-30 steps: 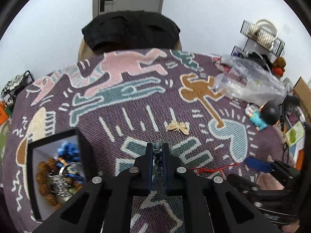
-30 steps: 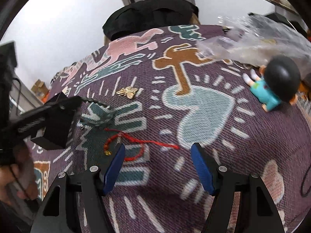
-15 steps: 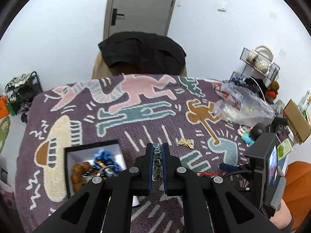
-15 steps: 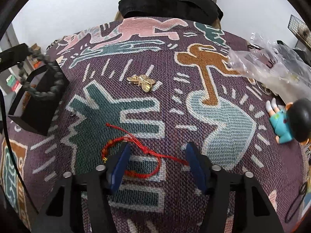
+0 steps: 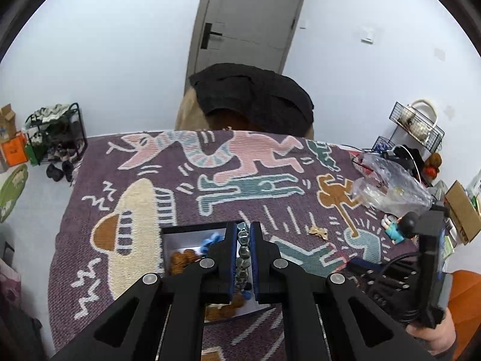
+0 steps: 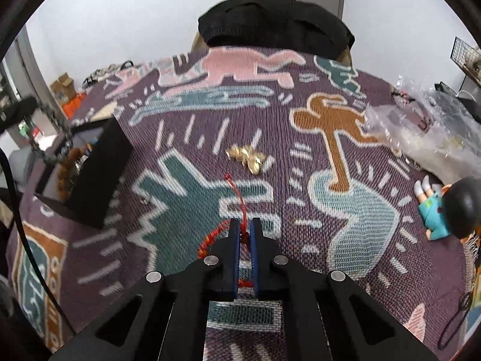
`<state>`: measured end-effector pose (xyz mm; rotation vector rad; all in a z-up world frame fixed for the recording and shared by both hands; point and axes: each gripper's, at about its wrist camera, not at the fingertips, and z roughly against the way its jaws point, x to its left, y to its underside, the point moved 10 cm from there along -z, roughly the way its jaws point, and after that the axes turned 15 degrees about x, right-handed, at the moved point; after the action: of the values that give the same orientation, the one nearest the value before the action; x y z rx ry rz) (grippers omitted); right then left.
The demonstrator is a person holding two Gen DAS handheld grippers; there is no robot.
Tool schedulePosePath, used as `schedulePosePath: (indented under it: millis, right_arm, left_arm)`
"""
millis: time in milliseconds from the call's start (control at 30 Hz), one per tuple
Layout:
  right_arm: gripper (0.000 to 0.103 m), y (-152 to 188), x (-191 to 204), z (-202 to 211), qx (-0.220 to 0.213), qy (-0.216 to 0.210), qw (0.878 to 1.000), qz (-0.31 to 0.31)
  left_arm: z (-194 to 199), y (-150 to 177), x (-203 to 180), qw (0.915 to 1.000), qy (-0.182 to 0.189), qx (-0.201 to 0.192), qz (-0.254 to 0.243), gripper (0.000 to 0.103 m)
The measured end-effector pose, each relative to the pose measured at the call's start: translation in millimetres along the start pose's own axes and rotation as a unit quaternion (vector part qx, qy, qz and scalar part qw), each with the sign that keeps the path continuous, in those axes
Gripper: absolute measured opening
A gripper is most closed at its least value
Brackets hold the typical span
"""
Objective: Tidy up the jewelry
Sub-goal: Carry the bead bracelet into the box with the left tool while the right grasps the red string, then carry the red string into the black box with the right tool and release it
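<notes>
Jewelry box [image 5: 192, 234] now lies under the left gripper [image 5: 244, 234] pinching the grey bead bracelet [image 5: 243, 258]; the right gripper [image 6: 245, 231] has just closed onto the red cord bracelet [image 6: 237, 192], so two pieces are ready to store.

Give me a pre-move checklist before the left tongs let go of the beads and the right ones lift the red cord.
1. Left tongs shut on the grey-green bead bracelet: ok.
2. Left tongs over the open black box: ok, the box interior shows under the fingers.
3. Room in the box: cannot tell; brown beads and a blue piece already lie inside.
4. Right tongs shut on the red cord bracelet: ok.
5. Cord free of the gold brooch: ok, they lie apart.
6. Whole cord loop caught in the grip: cannot tell, part is hidden under the fingers.
</notes>
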<state>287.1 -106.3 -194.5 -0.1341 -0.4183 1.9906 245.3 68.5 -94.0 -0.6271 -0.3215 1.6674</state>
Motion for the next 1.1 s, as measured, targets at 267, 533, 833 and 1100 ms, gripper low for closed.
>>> schedulePosePath:
  millis: [267,533,833,1100]
  right_arm:
    - [0.007,-19,26,37,-0.040,-0.021,0.999,0.009]
    - [0.007,-37,55,62,-0.063,-0.043,0.997,0.024]
    - [0.007,-55,96,76,-0.076,-0.055,0.994,0.053]
    - [0.007,-67,142,85,-0.081,-0.062,0.991,0.092]
  left_arm:
    - [-14,10,20,0.9993,0.009,0.031,0.021,0.010]
    - [-1,13,47,0.9986,0.013,0.002,0.051,0.070]
    - [10,17,74,0.9978,0.007,-0.001,0.066,0.070]
    - [23,22,91,0.9972,0.004,-0.010,0.073,0.074]
